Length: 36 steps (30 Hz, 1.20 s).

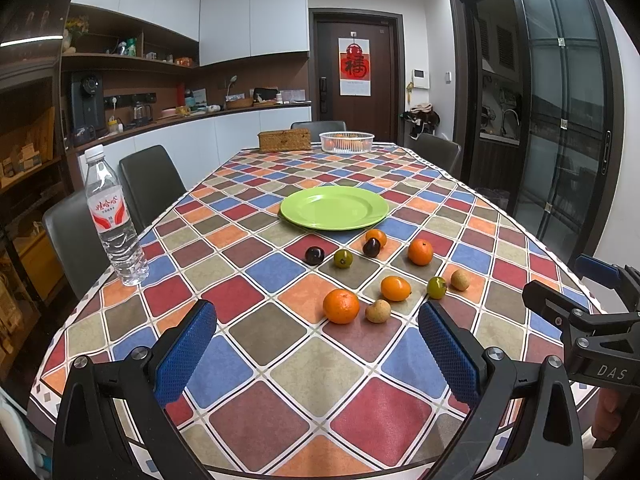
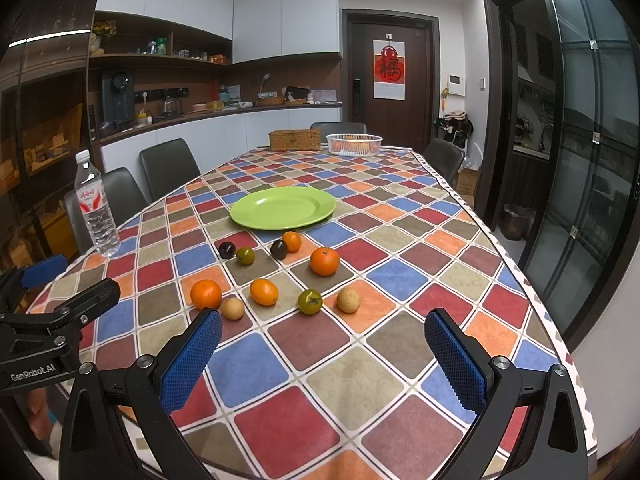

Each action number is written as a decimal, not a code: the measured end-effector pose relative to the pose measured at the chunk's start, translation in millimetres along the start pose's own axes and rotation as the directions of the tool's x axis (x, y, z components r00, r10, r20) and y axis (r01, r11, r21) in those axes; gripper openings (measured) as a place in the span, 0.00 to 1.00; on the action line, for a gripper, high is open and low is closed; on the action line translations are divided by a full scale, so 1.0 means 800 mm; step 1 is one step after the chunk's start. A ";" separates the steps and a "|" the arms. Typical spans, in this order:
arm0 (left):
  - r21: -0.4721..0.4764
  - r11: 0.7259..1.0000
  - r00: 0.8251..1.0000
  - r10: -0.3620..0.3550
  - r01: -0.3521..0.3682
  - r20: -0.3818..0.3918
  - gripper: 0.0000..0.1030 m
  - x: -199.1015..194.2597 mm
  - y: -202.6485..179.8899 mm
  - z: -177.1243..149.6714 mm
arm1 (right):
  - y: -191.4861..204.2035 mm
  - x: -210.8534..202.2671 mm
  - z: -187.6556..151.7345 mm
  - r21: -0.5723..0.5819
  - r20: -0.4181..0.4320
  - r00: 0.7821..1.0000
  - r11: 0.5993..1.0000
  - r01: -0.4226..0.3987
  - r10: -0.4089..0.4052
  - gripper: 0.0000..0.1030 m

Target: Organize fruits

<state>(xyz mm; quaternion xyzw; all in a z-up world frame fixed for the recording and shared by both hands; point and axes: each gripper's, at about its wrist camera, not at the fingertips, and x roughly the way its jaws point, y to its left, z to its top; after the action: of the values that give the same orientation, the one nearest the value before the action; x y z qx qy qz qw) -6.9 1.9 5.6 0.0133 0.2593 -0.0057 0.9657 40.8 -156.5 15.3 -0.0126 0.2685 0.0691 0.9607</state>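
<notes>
Several small fruits lie loose on the checkered tablecloth in front of an empty green plate [image 1: 334, 207] [image 2: 283, 208]: oranges [image 1: 341, 306] [image 2: 324, 261], dark plums [image 1: 314, 255] [image 2: 227, 249], green fruits [image 1: 436, 287] [image 2: 310, 301] and tan fruits [image 1: 377, 311] [image 2: 348, 300]. My left gripper [image 1: 316, 320] is open and empty, near the closest orange. My right gripper [image 2: 323, 330] is open and empty, short of the fruits. Each gripper shows at the edge of the other's view.
A water bottle [image 1: 112, 216] [image 2: 96, 210] stands at the table's left edge. A white basket [image 1: 347, 142] [image 2: 354, 144] holding orange fruit and a wicker box [image 1: 285, 139] [image 2: 295, 140] sit at the far end. Chairs surround the table.
</notes>
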 end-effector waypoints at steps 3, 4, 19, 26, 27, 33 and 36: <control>0.001 1.000 1.000 -0.001 0.001 0.000 1.00 0.000 0.000 0.000 | 0.000 0.000 0.000 -0.001 0.000 1.000 1.000 0.000 0.000 0.99; 0.000 1.000 1.000 -0.001 0.001 0.000 1.00 0.000 0.000 -0.001 | 0.000 0.000 0.000 -0.001 0.000 1.000 1.000 0.000 0.000 0.99; -0.004 1.000 1.000 0.010 -0.010 -0.003 1.00 -0.001 0.003 0.002 | 0.004 -0.003 0.002 -0.005 0.002 1.000 1.000 -0.002 0.002 0.99; -0.014 1.000 1.000 0.012 -0.012 -0.019 1.00 0.007 0.011 0.003 | 0.015 -0.002 0.017 -0.026 -0.008 1.000 1.000 -0.011 0.011 0.99; -0.015 1.000 1.000 0.009 -0.009 -0.026 1.00 0.010 0.011 0.002 | 0.015 -0.002 0.017 -0.026 -0.008 1.000 1.000 -0.011 0.011 0.99; -0.001 1.000 0.998 0.004 -0.005 -0.065 1.00 0.026 0.011 -0.003 | 0.020 0.016 0.013 -0.058 -0.015 1.000 0.998 -0.028 0.027 0.99; 0.006 1.000 0.997 0.002 -0.001 -0.083 0.99 0.035 0.012 -0.005 | 0.025 0.024 0.011 -0.077 -0.017 0.999 0.997 -0.030 0.029 0.99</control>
<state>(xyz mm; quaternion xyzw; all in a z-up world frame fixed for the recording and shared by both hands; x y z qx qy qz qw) 15.1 11.8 -11.9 0.0166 0.2990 -0.0052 0.9541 58.8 -133.6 13.4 -0.0463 0.2735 0.0936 0.9562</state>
